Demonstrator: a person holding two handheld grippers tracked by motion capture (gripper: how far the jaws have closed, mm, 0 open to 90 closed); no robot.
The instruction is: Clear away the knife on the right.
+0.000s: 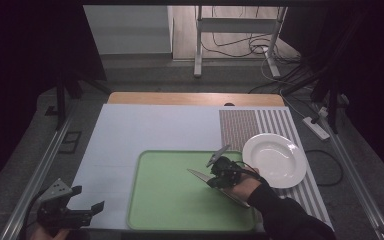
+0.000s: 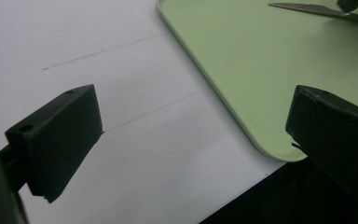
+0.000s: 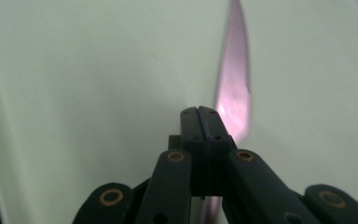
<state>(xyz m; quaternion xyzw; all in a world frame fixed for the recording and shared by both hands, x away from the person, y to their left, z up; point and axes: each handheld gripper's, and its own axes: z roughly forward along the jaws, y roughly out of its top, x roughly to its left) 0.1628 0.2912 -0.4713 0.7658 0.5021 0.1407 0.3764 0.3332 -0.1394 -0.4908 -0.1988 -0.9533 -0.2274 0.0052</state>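
Observation:
A knife (image 1: 199,175) with a long grey blade lies slanted across the right half of the green tray (image 1: 150,200). Its tip points up and left, and its handle end is hidden under the person's right hand. My right gripper (image 1: 214,179) is directly over the blade. In the right gripper view its jaws (image 3: 199,112) are pressed together, and the blurred blade (image 3: 235,84) runs flat below and just right of them, over the tray (image 3: 98,70). My left gripper (image 1: 87,198) sits off the tray's front left corner, open (image 2: 191,126) with nothing between its fingers.
A white plate (image 1: 274,159) stands right of the tray on a striped mat (image 1: 240,125). A white sheet (image 1: 130,130) covers the table's left and far side. In the left gripper view the tray's corner (image 2: 261,144) lies near the table's front edge.

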